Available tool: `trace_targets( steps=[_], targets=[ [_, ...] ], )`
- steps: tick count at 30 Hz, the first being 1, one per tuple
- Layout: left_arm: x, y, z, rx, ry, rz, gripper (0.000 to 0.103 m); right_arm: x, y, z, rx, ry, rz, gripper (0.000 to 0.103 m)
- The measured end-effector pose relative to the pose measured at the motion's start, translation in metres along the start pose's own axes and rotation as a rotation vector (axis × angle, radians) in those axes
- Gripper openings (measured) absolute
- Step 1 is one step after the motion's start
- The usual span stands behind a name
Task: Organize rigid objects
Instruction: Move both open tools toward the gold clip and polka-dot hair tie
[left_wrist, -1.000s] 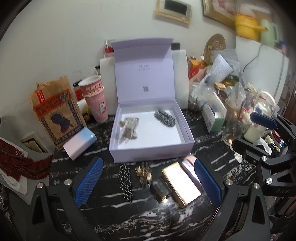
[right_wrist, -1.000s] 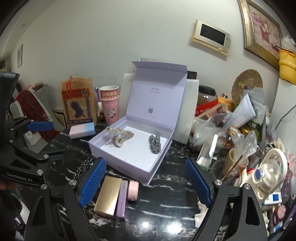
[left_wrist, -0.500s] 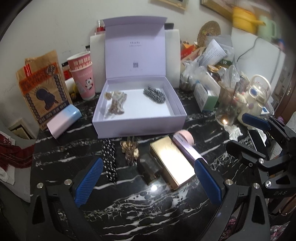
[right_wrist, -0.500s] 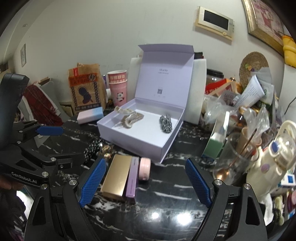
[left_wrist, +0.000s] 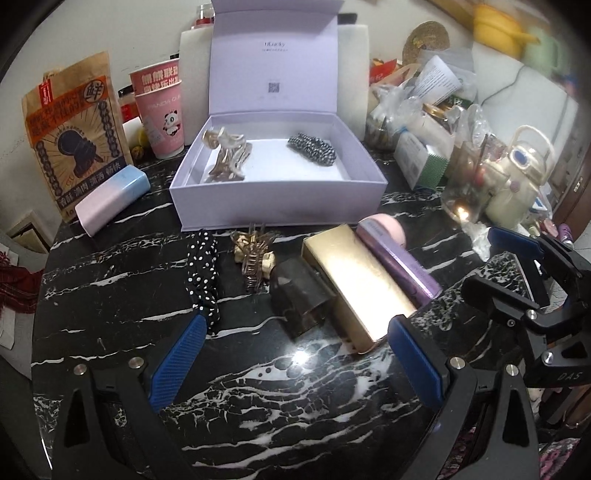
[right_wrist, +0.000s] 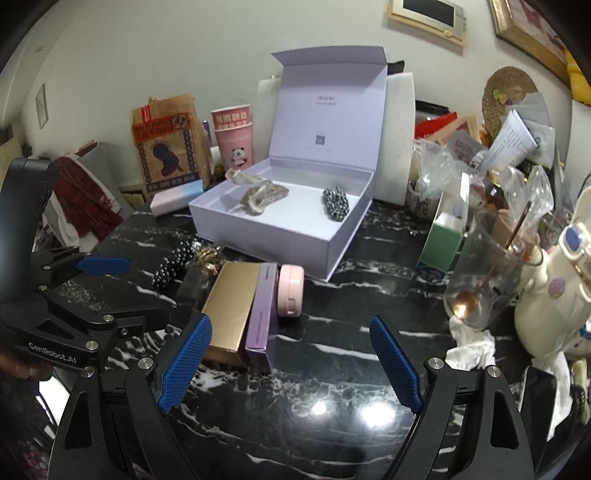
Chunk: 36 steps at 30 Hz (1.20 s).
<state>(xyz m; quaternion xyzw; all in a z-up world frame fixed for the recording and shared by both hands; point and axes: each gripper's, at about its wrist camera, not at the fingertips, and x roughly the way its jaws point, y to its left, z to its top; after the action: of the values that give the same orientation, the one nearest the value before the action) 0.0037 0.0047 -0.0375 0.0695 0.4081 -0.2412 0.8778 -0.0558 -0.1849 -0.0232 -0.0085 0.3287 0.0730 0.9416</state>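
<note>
An open lilac box (left_wrist: 369, 181) (right_wrist: 343, 243) sits on the black marble table, holding beige hair claws (left_wrist: 227, 157) (right_wrist: 260, 194) and a black-white scrunchie (left_wrist: 312, 153) (right_wrist: 335, 203). In front of it lie a polka-dot hair clip (left_wrist: 203, 273) (right_wrist: 173, 264), a gold hair claw (left_wrist: 253, 254), a dark smoky clip (left_wrist: 301, 297), a gold box (left_wrist: 354, 282) (right_wrist: 231, 308), a purple box (left_wrist: 400, 260) (right_wrist: 262, 315) and a pink round case (left_wrist: 389, 229) (right_wrist: 291, 290). My left gripper (left_wrist: 295, 358) is open and empty, just before these. My right gripper (right_wrist: 290, 363) is open and empty, beside the boxes.
A pink-blue case (left_wrist: 110, 199), a brown paper bag (left_wrist: 72, 133) and pink cups (left_wrist: 159, 107) stand at the left. Clutter fills the right: a green-white carton (right_wrist: 445, 240), a glass with a spoon (right_wrist: 487, 273), a cream kettle (right_wrist: 554, 284).
Both grippers have drawn back and dropped lower toward the table. The box and the items before it now sit farther up in both views. Nothing was grasped.
</note>
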Motion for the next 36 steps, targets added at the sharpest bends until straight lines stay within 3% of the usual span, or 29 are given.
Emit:
trace_targets(
  steps=[8,11,14,22,29,36],
  targets=[
    [0.021,0.004,0.001,0.025,0.021,-0.008,0.098,0.019,-0.006,0.000,0.024,0.037,0.009,0.088],
    [0.029,0.004,0.003,0.034,0.033,-0.007,0.090,0.024,-0.009,0.002,0.026,0.046,0.005,0.088],
    [0.033,0.008,0.006,0.019,0.032,-0.040,0.089,0.028,-0.011,0.004,0.028,0.051,0.004,0.088],
    [0.037,0.005,0.011,0.059,-0.011,-0.121,0.075,0.039,-0.020,0.010,0.054,0.070,0.011,0.088],
    [0.040,0.008,0.016,0.047,-0.029,-0.169,0.055,0.042,-0.029,0.014,0.081,0.068,0.012,0.088],
    [0.037,0.014,0.015,0.051,-0.030,-0.155,0.054,0.048,-0.036,0.018,0.104,0.072,0.010,0.088]
  ],
)
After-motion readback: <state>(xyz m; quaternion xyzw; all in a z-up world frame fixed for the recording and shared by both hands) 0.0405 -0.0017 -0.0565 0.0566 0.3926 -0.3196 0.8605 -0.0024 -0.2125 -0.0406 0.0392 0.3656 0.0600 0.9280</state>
